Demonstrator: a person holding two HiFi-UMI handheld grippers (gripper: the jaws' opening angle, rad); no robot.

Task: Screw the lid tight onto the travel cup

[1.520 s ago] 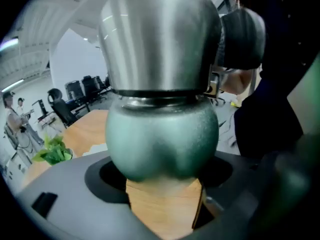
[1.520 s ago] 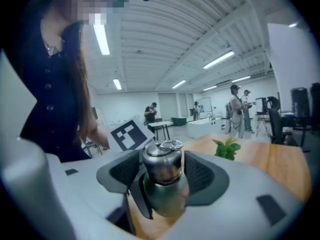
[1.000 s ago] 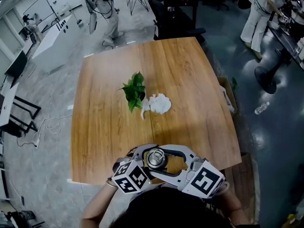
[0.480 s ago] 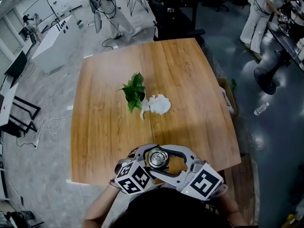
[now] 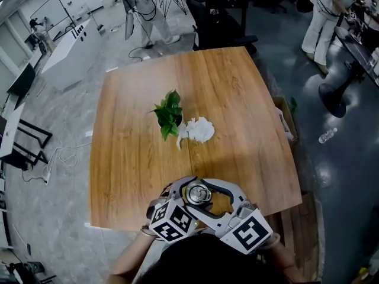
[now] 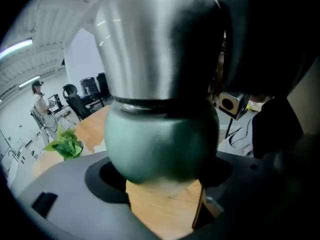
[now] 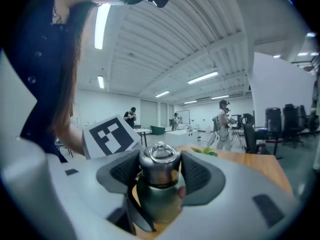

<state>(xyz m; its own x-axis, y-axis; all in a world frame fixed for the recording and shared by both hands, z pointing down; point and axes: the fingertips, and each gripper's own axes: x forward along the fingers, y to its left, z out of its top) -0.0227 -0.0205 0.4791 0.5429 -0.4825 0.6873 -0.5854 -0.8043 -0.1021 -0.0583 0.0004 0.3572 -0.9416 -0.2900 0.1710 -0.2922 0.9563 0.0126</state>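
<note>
A: Obs. 1, head view. Travel cup [image 5: 195, 195] is on the person's side of the plant [image 5: 167, 115], well apart from it, at the near edge of the desk [image 5: 237, 99]. Both tools wrap it from below the picture. Only its shiny top shows.

B: The left gripper view adds the body. The left hand-held gripper [image 6: 160, 171] is clamped on the cup's green rounded lower part, dark pads at either side. Steel wall rises above the green, and desk wood shows under it. Whether the base touches the desk, I cannot tell.

A: The right gripper view gives the top. The right hand-held gripper [image 7: 159, 171] is closed on the lid [image 7: 159, 165], ribbed pads pressed against its steel sides. A small ring lies on the lid's crown. The green body hangs below the pads.

B: Contents?

A: The lid sits over the mouth, so the inside is not visible in any view.

B: Anything else by the plant?

A: A white crumpled thing [image 5: 198, 129] lies just beside it, on the side toward the cup. Leaves cover whatever holds the plant; possibly a pot.
</note>
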